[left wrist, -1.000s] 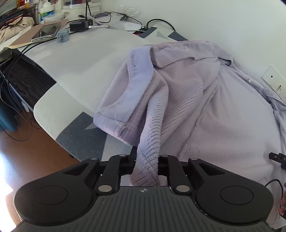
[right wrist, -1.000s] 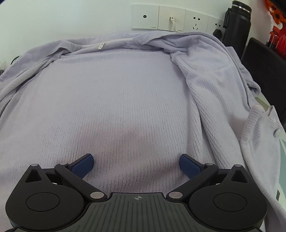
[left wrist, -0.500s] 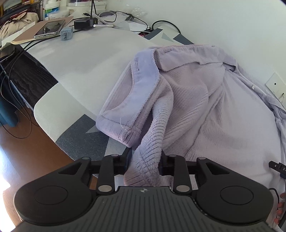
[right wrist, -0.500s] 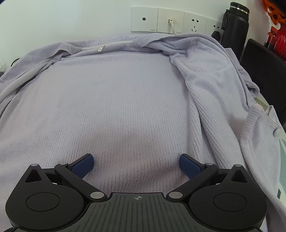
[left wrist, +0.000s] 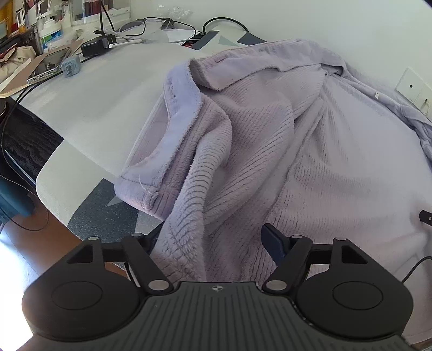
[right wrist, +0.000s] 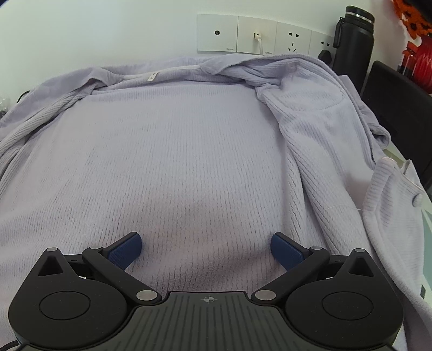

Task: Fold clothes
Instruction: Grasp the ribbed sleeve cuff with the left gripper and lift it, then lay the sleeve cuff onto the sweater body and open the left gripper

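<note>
Folding has barely begun, by the look of it: the lilac fleece jacket [right wrist: 189,162] lies spread, lining up, over most of the bench [left wrist: 89,108], its collar edge running along the far side under the wall sockets [right wrist: 256,33]. Ahead of the left claw [left wrist: 213,237] one front panel [left wrist: 216,151] is turned in toward the middle, bunched and ridged rather than flat, with its cuffed end heaped just ahead and to the left of the claw. The left claw's jaws have just been opening; they now stand spread, and a strip of fleece lies between them, resting against the left finger but clear of the right one, so it is released rather than pinched. The right claw [right wrist: 206,248] also stands spread, its blue pads [right wrist: 286,252] apart with nothing nipped between them, poised low over the smooth middle of the jacket. Off to that claw's right, the other front panel [right wrist: 318,140] is partly turned over and rumpled, and a buttoned edge [right wrist: 391,199] droops near the bench's rim. I judge one side fold laid down roughly; smoothing it, bringing in the right side and sleeves, and folding the length in half are left. A phone [left wrist: 48,64] and cables [left wrist: 172,24] sit far ahead-left of the left claw, well apart from the jacket.
</note>
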Demonstrator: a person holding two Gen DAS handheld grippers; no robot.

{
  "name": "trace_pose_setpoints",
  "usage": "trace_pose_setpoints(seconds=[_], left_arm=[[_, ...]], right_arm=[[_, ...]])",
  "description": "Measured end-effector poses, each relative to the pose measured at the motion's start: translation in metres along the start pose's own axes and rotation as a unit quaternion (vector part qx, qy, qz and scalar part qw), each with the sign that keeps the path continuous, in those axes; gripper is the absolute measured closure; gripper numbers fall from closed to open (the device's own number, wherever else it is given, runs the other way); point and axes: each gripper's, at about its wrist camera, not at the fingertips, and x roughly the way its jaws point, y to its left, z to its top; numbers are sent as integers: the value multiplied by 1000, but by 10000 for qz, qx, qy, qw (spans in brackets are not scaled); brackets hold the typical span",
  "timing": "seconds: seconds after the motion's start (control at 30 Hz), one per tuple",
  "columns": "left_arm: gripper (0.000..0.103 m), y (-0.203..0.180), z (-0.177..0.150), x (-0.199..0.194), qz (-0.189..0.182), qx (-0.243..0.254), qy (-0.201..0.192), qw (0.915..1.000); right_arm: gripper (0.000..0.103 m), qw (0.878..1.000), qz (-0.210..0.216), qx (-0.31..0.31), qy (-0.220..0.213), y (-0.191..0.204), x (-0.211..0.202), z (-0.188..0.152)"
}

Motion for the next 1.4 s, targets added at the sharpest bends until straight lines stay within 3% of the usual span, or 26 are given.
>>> trace_pose_setpoints(seconds=[0.37, 0.5, 0.7, 0.8, 0.87, 0.9, 1.0, 1.07, 1.13, 1.23, 1.4], left_arm=[[21, -3, -1, 2, -19, 131, 10, 9999], [0, -5, -1, 7, -78, 138, 121, 9998], [0, -4, 3, 18, 263, 86, 188, 9994], [0, 6, 9, 18, 207, -209, 165, 9994], [9, 18, 12, 13, 235, -594, 94, 9979], [27, 24, 12, 10, 291, -842, 44, 9960], [31, 36, 17, -5, 322, -1140, 51, 9930], [29, 36, 18, -17, 194, -1029, -112, 9944], [19, 37, 19, -29, 88, -892, -351, 9954], [19, 40, 21, -45, -35, -653, -797, 9947], [20, 49, 28, -34, 287, -315, -995, 9941]], right_arm=[[1, 10000, -1, 12, 1, 0, 0, -1], [1, 9999, -50, 89, 74, 2, 0, 0], [1, 9999, -72, 101, 97, 2, 1, 0], [1, 9998, -53, 76, 167, 1, 2, 3], [1, 9998, -35, 50, 185, 1, 2, 4], [1, 9998, -26, 41, 200, 1, 2, 4], [1, 9995, 9, 24, 328, -1, 4, 9], [1, 9992, 26, 20, 403, -1, 5, 11], [1, 9990, 46, 4, 442, -1, 5, 13], [1, 9988, 122, -37, 474, -2, 4, 13], [1, 9978, 406, 101, 521, -11, -1, 14]])
